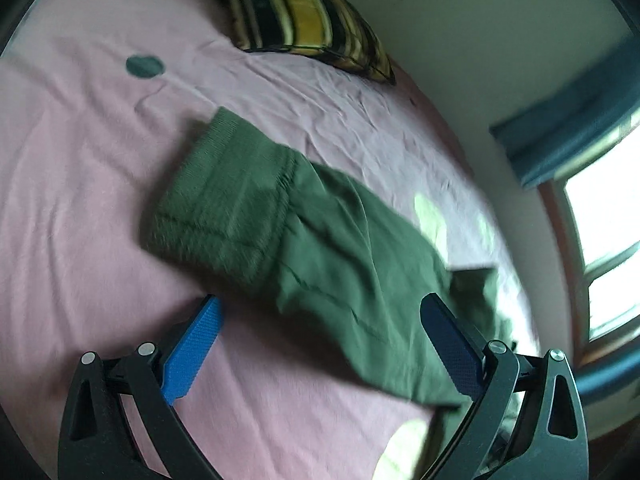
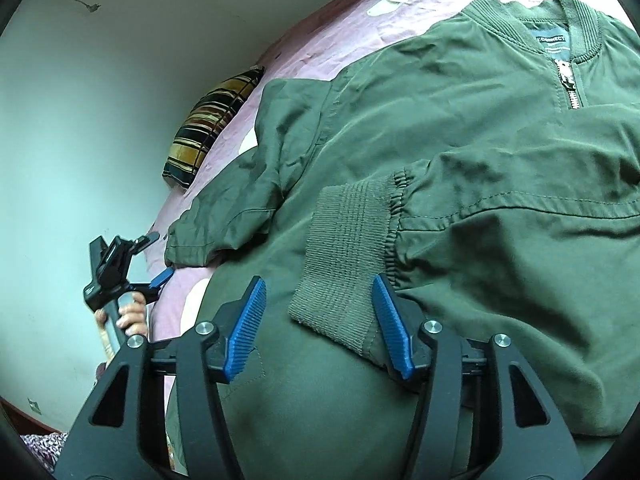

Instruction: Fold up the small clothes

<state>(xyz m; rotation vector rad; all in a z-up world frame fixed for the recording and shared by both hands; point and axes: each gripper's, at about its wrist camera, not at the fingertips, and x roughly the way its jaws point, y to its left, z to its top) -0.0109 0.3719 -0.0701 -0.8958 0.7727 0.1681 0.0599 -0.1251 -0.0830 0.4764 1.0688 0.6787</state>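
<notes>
Green jacket (image 2: 460,128) lies front-up on the pink bedsheet (image 1: 80,200), filling the centre and right of the right wrist view. 1 sleeve is folded across the chest, its ribbed cuff (image 2: 344,256) lower centre, likely a first fold. Right gripper (image 2: 320,324) hangs wide open around that cuff, gripping nothing. Left gripper (image 1: 320,344) is wide open too, empty, over the other sleeve (image 1: 280,232) (blurred). Neck label (image 2: 552,46) reads roughly "CONNECT"; the rest is illegible. Striped pillow (image 1: 300,12) sits at top.
</notes>
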